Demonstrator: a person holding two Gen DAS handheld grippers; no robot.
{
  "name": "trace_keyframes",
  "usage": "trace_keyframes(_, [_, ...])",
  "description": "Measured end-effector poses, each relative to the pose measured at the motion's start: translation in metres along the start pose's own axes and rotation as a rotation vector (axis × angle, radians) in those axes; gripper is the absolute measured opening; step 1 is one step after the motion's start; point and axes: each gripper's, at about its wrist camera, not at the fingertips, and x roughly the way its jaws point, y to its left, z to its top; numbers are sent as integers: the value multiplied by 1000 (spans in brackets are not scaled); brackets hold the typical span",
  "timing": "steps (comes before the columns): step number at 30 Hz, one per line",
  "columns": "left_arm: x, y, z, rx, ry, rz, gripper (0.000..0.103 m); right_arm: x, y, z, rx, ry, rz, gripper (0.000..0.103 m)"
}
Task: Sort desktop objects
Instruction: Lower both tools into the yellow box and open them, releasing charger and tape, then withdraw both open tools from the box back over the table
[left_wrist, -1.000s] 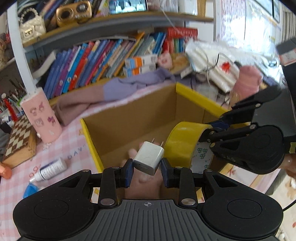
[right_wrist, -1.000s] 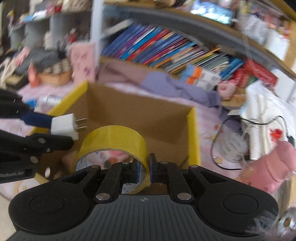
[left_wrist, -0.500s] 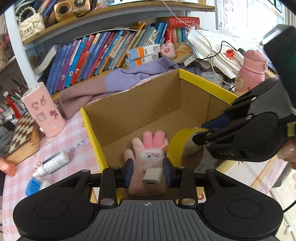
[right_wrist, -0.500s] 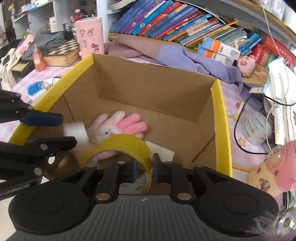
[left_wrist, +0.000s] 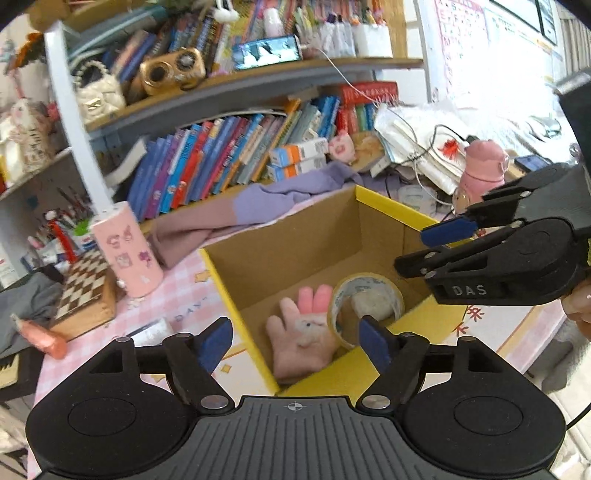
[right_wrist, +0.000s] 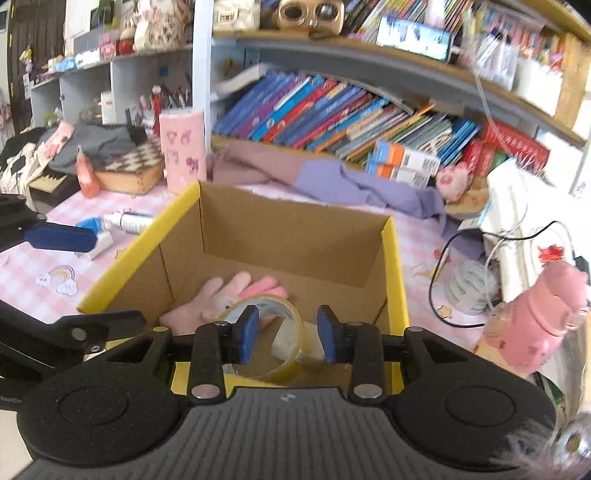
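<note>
A yellow-rimmed cardboard box (left_wrist: 280, 243) (right_wrist: 295, 236) stands on the pink checked desk. Inside lie a pink plush glove (left_wrist: 301, 332) (right_wrist: 225, 291), a yellow tape roll (left_wrist: 365, 306) (right_wrist: 271, 339) and a white object (left_wrist: 371, 304) within the roll. My left gripper (left_wrist: 295, 339) is open and empty above the box's near rim. My right gripper (right_wrist: 288, 334) is open and empty just above the tape roll; it also shows in the left wrist view (left_wrist: 424, 247). The white charger is not clearly visible.
A pink patterned cup (left_wrist: 127, 251) (right_wrist: 183, 147), a chessboard box (left_wrist: 85, 291) and a white tube (right_wrist: 127, 221) lie left of the box. A purple cloth (right_wrist: 343, 184), books (left_wrist: 221, 162), a pink bottle (right_wrist: 535, 317) and cables (right_wrist: 465, 269) crowd the back and right.
Both grippers opened and drew back upward. The charger dropped from the left gripper into the box; the tape roll left the right gripper and lies in the box.
</note>
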Motion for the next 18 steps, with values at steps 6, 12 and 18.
trace_keyframes(6, [-28,6,-22,-53,-15,34,79,-30,16,-17,28,-60,-53,33])
trace_keyframes(12, [-50,11,-45,-132,-28,59,79,-52,36,-38,94,-71,-88,33])
trace_keyframes(18, [-67,20,-69,-179,-10,57,85,-67,60,-62,238,-31,-128,37])
